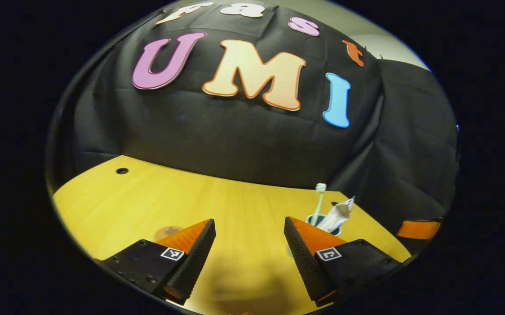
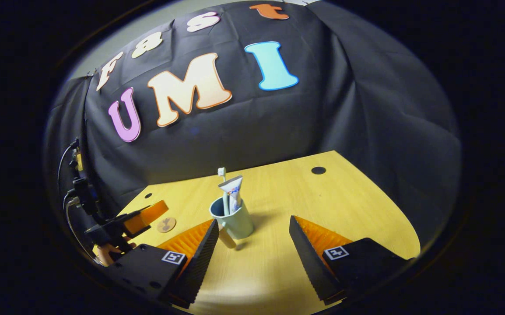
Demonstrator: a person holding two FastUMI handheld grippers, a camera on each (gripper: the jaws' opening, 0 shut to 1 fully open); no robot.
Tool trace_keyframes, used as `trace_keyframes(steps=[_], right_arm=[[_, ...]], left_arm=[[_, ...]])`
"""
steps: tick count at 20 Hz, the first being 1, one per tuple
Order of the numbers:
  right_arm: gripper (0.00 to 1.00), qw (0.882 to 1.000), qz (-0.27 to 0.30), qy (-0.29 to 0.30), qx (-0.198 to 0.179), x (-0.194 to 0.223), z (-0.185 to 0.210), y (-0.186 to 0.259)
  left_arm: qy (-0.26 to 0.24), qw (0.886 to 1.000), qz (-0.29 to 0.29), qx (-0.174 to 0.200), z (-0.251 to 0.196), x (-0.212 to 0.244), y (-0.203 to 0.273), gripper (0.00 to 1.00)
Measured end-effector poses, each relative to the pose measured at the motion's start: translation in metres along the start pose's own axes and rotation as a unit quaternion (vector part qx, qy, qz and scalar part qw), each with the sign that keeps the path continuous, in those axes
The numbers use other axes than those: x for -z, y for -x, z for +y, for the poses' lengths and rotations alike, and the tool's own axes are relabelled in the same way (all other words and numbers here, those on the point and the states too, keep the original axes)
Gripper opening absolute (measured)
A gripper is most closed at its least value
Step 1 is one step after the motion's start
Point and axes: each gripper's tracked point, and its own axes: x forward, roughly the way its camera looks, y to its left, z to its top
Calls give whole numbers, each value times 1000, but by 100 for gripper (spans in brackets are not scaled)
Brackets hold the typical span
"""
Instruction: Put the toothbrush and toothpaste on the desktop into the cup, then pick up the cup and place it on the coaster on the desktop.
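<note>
— How are the two grippers seen?

— The right gripper is held wide open above the desk, with nothing gripped between its fingers. The left gripper is likewise spread wide and nothing is held by it.

— Where are the task's things found?

— In the right gripper view the cup is stood upright on the desk, just ahead of the open fingers. The toothbrush and toothpaste are seen standing inside it. The coaster is laid flat to the cup's left, apart from it.
</note>
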Motion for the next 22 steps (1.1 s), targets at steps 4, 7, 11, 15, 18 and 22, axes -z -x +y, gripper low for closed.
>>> trace_keyframes(steps=[4,7,11,15,18,22], right_arm=[[99,999,33,9,-3,1,15,-21],[99,998,65,12,2,5,22,-38],[98,994,109,25,10,11,29,-54],[94,987,158,37,16,17,37,-72],[99,982,184,38,27,20,44,-79],[94,973,225,30,43,33,47,-84]], left_arm=[[1,999,23,-49,57,5,30,93],[1,996,36,-75,87,4,55,93],[1,993,53,-108,127,12,77,93],[10,990,57,-126,159,17,88,96],[18,989,65,-130,176,24,93,93],[21,987,79,-138,200,31,100,93]])
